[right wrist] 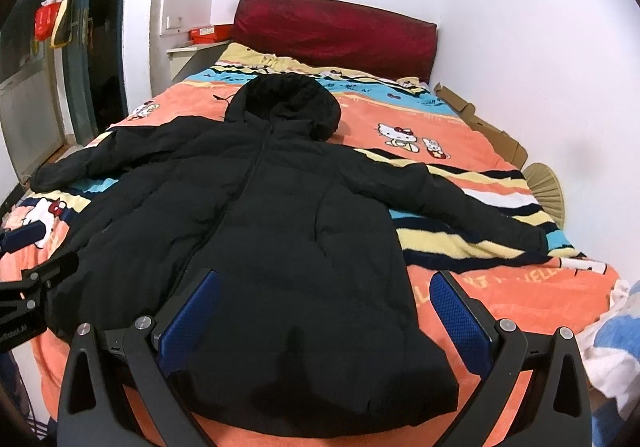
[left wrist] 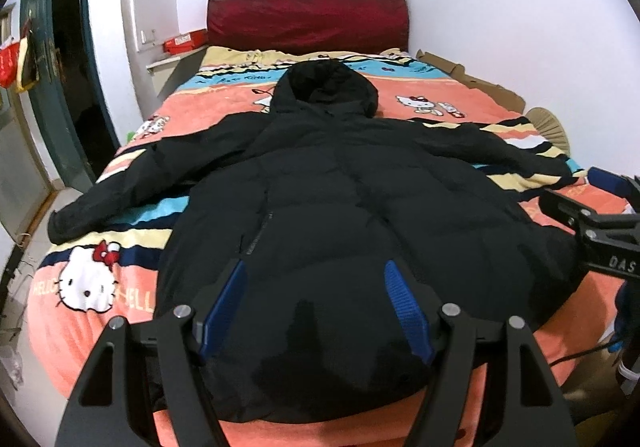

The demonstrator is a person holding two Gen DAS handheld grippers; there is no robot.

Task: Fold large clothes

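A black hooded puffer coat point(left wrist: 340, 207) point(right wrist: 256, 231) lies spread flat on the bed, hood toward the headboard and both sleeves stretched out sideways. My left gripper point(left wrist: 316, 275) hovers open above the coat's lower left part, blue pads wide apart, nothing between them. My right gripper point(right wrist: 324, 279) is open above the lower right part near the hem, also holding nothing. Each gripper shows at the edge of the other's view: the right gripper point(left wrist: 600, 215) and the left gripper point(right wrist: 28, 267).
The bed carries an orange cartoon-cat blanket point(left wrist: 100, 327) point(right wrist: 500, 287) and a dark red headboard point(left wrist: 308, 19). Cardboard point(right wrist: 480, 127) and a fan point(right wrist: 546, 187) lie along the right wall. A doorway point(left wrist: 68, 87) and small shelf point(left wrist: 176, 55) stand left. Light cloth point(right wrist: 616, 347) lies at the bed's right corner.
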